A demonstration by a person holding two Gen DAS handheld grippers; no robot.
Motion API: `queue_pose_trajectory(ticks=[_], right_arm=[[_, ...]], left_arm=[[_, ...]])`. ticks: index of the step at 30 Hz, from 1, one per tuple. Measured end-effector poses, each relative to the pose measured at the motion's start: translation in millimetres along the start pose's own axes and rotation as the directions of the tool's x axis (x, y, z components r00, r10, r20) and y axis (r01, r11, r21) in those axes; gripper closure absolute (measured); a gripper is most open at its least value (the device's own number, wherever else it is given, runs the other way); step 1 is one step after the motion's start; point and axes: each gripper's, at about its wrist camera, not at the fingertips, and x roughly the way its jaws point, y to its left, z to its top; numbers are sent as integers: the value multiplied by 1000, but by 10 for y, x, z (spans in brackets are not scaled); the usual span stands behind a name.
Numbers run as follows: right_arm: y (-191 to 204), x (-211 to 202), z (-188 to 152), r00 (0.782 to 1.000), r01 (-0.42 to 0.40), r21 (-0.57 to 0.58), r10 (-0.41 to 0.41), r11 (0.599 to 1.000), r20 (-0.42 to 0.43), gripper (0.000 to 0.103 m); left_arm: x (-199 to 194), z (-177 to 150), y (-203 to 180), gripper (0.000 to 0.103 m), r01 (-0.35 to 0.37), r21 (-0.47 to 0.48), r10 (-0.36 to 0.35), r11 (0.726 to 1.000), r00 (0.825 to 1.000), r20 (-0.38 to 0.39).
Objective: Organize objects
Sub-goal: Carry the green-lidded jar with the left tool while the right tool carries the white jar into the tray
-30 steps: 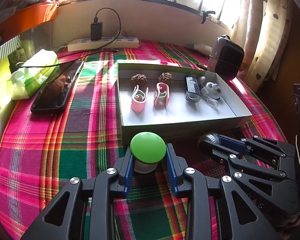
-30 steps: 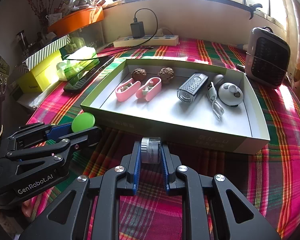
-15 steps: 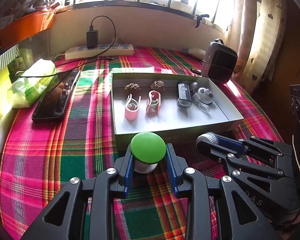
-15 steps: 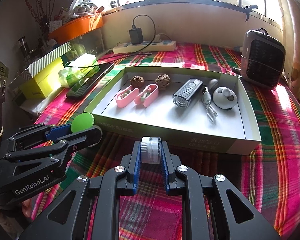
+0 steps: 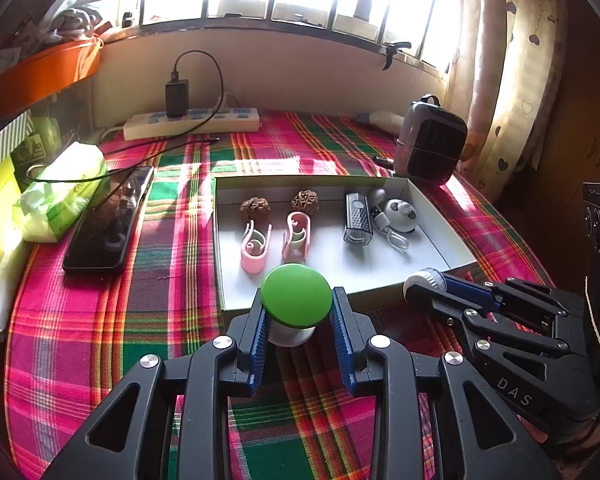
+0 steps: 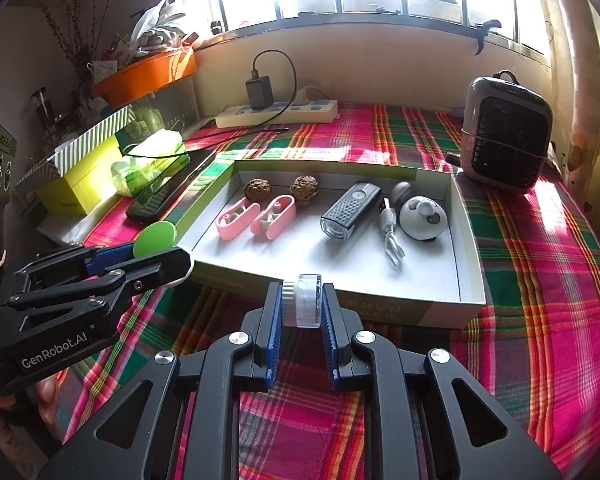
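My left gripper (image 5: 297,316) is shut on a green-capped white jar (image 5: 296,295), held above the tablecloth at the near left corner of the white box (image 5: 440,248). It also shows in the right wrist view (image 6: 155,238). My right gripper (image 6: 301,304) is shut on a small clear jar with a grey lid (image 6: 302,300), held in front of the box's near wall (image 6: 380,310). Inside the box lie two walnuts (image 6: 257,189), two pink clips (image 6: 274,216), a black bike light (image 6: 350,210), a white cable (image 6: 392,240) and a small grey fan (image 6: 422,216).
A black phone (image 5: 108,220), a green tissue pack (image 5: 60,192) and a yellow box (image 6: 80,184) lie left of the box. A power strip with charger (image 5: 192,122) sits by the wall. A grey heater (image 6: 504,136) stands at the back right.
Both grippers have risen and pulled back from the box with their jars held; the box looks smaller and farther away.
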Motion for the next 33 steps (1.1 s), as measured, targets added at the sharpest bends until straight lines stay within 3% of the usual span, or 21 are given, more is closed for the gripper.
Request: queue_pose_trajectory(ticks=[33], right_arm=[[-462, 425, 343, 996, 74, 18, -73, 997, -49, 83]], left_arm=[[623, 366, -198, 75, 44, 39, -42, 998, 998, -50]])
